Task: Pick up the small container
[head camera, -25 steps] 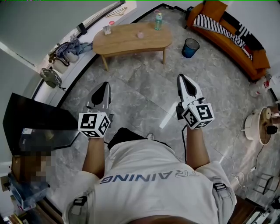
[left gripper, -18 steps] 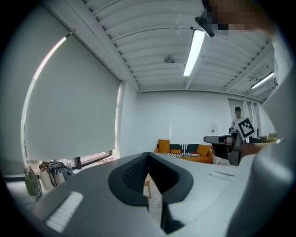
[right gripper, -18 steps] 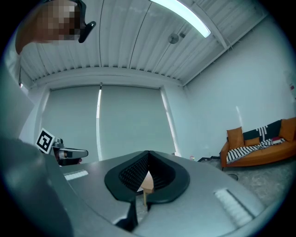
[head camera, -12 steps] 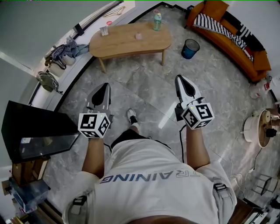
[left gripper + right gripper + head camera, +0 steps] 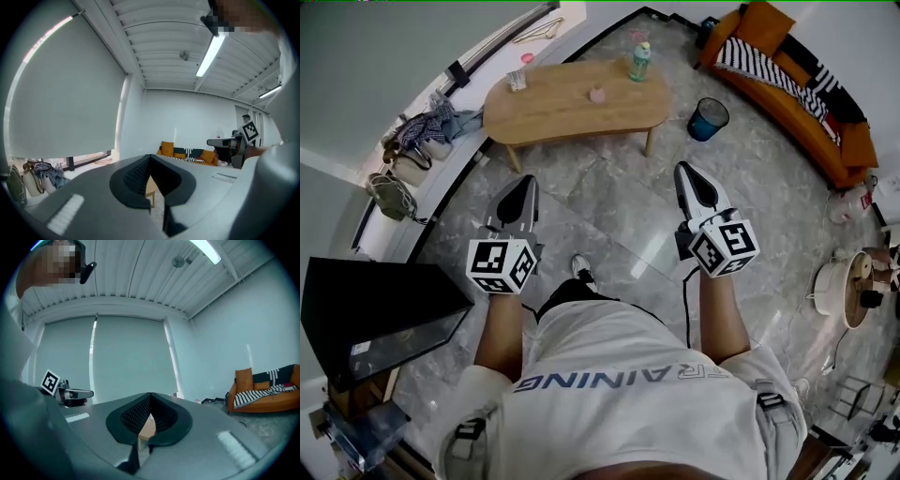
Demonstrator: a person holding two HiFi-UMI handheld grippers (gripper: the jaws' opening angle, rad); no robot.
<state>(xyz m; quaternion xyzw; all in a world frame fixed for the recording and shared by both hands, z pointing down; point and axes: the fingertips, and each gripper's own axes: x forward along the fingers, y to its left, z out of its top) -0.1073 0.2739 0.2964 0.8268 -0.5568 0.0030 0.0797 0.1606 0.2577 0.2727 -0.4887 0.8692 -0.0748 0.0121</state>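
The small pink container (image 5: 597, 95) stands on a low wooden table (image 5: 553, 108) far ahead, beside a green bottle (image 5: 640, 62). My left gripper (image 5: 525, 183) and right gripper (image 5: 686, 171) are held level side by side above the floor, well short of the table. Both point toward it and both are shut, with nothing between the jaws. In the left gripper view the jaw tips meet (image 5: 149, 158), and a strip of the table (image 5: 151, 187) shows in the gap below them. The right gripper view shows the same, tips together (image 5: 150, 399), table (image 5: 147, 427) beyond.
A blue bin (image 5: 708, 103) stands on the floor right of the table. An orange sofa (image 5: 797, 80) runs along the far right. Bags (image 5: 412, 150) lie by the window at left. A black panel (image 5: 380, 309) is at near left, a fan (image 5: 848, 281) at right.
The person has walked forward: table, bin and sofa have slid lower in the head view. One foot has stepped ahead. Both grippers keep the same shut pose.
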